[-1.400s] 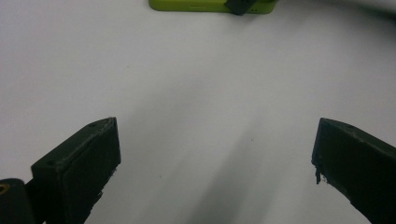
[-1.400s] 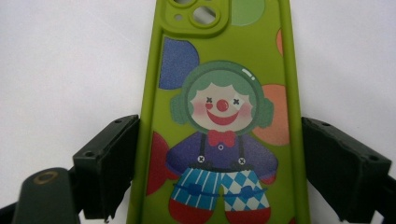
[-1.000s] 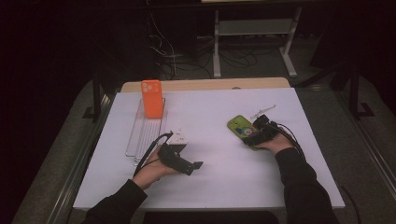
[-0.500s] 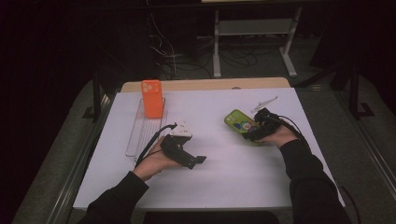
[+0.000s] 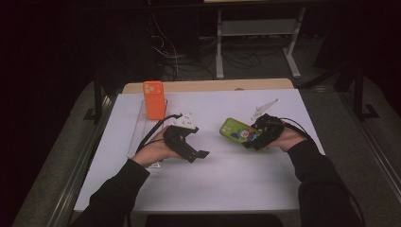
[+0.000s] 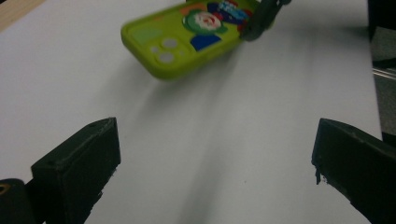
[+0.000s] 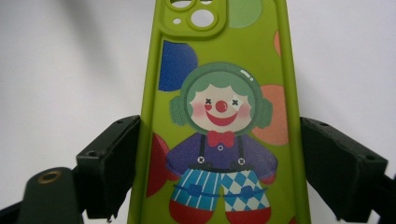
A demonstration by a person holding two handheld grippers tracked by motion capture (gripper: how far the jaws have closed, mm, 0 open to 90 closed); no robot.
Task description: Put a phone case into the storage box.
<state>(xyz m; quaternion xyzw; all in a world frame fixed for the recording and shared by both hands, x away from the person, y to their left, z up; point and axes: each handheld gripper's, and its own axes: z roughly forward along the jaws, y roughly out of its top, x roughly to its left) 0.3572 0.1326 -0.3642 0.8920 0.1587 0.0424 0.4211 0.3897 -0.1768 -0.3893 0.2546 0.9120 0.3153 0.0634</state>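
Our right gripper (image 5: 253, 137), right of centre in the high view, clamps the green case (image 5: 239, 132) by its long edges; in the right gripper view the case (image 7: 222, 116) fills the middle, camera holes at the top. It looks lifted just off the table (image 5: 236, 189). We keep the squeeze even so it cannot twist. Our left gripper (image 5: 196, 153) idles with jaws spread wide, holding nothing. At upper left, an orange case (image 5: 153, 99) stands in a clear rack (image 5: 137, 137), probably where ours goes.
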